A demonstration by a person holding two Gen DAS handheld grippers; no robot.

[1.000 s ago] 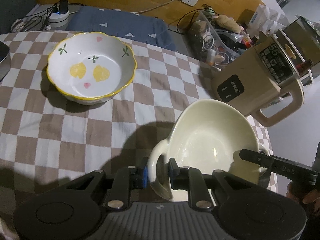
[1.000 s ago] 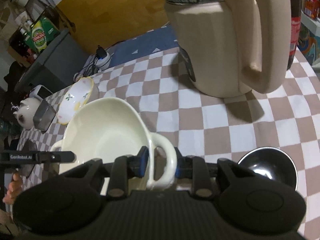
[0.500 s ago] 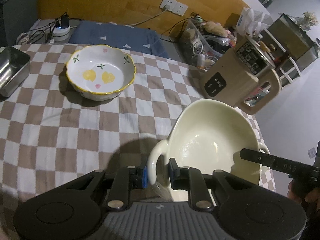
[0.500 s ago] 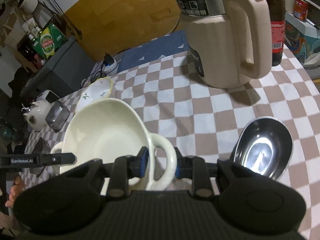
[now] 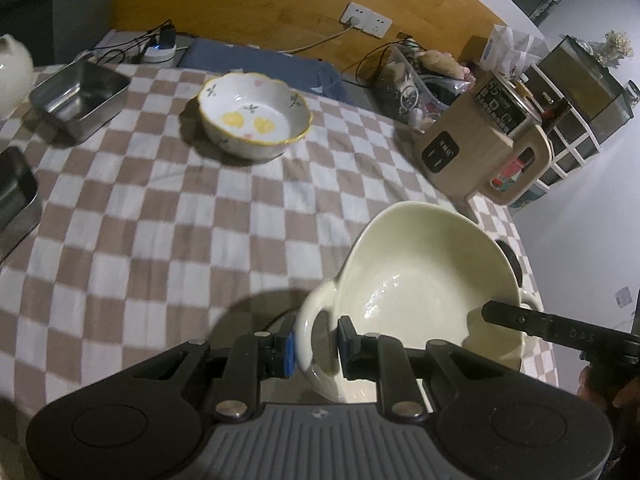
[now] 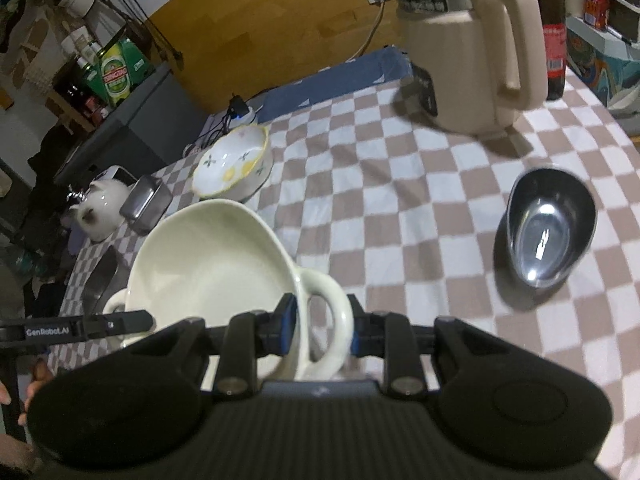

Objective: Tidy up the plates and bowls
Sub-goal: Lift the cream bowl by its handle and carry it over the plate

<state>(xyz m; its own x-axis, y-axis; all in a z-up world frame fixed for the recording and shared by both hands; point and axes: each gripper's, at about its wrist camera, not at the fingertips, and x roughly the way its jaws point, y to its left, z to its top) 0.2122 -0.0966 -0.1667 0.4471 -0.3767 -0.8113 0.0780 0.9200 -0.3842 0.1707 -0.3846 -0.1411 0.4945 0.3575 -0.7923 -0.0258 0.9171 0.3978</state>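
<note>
I hold a cream two-handled bowl [image 5: 424, 292] in the air with both claws, 1 on each loop handle. My left claw [image 5: 316, 344] pinches the near handle in the left wrist view; my right claw [image 6: 322, 328] pinches the opposite handle in the right wrist view. Neither pair of jaws has altered its hold over the last second.

What has changed is the view: the checked tablecloth [image 5: 160, 216] now spreads wider beneath me, and the flower-patterned bowl with a yellow rim [image 5: 256, 120] looks smaller and farther off. A steel tray [image 5: 80, 96] and a white teapot [image 6: 100, 204] have come into sight. A steel bowl [image 6: 548, 228] sits well apart to the right, near the beige kettle [image 6: 472, 48].

I judge the cream bowl is lifted and being carried, not yet placed.
</note>
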